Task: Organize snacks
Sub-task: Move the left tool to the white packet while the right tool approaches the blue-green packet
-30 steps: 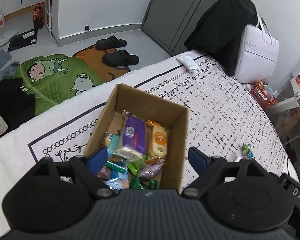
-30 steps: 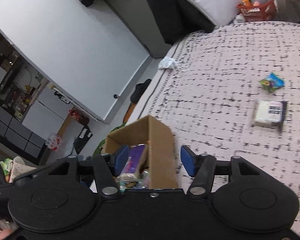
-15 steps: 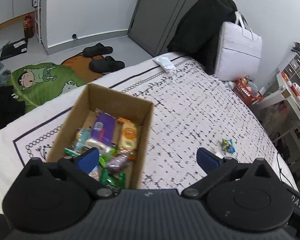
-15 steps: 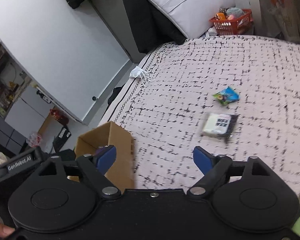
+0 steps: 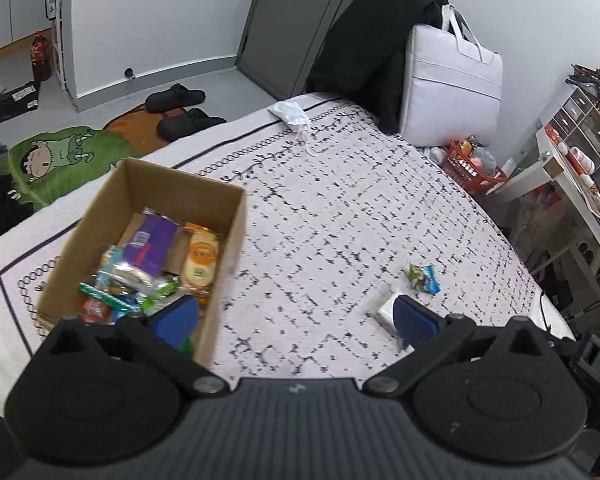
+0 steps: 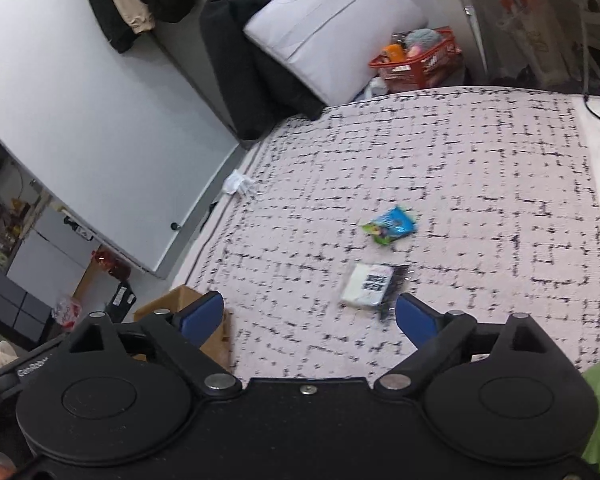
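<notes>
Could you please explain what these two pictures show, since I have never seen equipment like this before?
These are two handheld grippers, one in each of a person's hands, each with a fisheye camera looking forward along its two blue-tipped fingers. One picture comes from the left gripper, the other from the right gripper, so the black shapes at the bottom are the tools themselves. Both stand open and hold nothing; their jaws have just been opening. Below them is a bed with a patterned cover. On it stands an open cardboard box already filled with snacks. Two packets lie loose on the cover, apart from the box: a blue and green packet and a white packet with a dark end. A face mask lies near the far edge.
</notes>
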`<state>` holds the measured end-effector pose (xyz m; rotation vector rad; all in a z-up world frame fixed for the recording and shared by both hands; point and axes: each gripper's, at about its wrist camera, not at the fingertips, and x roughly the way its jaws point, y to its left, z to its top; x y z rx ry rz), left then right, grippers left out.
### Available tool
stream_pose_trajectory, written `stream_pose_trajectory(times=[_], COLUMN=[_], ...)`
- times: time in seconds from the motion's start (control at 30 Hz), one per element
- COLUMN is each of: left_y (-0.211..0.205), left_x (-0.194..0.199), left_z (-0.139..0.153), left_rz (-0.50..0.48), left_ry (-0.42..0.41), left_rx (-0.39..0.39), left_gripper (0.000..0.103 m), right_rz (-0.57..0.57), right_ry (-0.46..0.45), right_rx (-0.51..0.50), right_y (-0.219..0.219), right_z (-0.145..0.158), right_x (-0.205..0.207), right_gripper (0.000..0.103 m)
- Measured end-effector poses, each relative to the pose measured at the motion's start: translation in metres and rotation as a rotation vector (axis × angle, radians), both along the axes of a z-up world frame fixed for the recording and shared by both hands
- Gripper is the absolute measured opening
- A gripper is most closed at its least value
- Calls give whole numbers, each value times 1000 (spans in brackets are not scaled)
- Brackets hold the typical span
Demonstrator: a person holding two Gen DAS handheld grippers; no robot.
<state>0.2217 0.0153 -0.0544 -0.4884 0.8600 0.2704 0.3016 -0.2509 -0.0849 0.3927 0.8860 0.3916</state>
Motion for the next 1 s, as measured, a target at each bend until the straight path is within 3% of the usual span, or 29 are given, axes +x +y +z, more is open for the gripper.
stream_pose_trajectory(times=[0.23,0.57,1.0], left_y=[-31,-65,-90], left_x=[17,45,87], left_z=[-11,-35,-76], left_rz=[-15,-16,13], left_ry=[2,6,66], left_rx=[3,-5,-65], left_gripper=[103,103,101], right_rz=[0,-55,-119], right_ry=[13,104,188], right_rx=[-1,61,109], right_y=[-21,-40,-46], right_z=[-9,-33,-58], right_x=[12,42,69], right_gripper=[93,93,94])
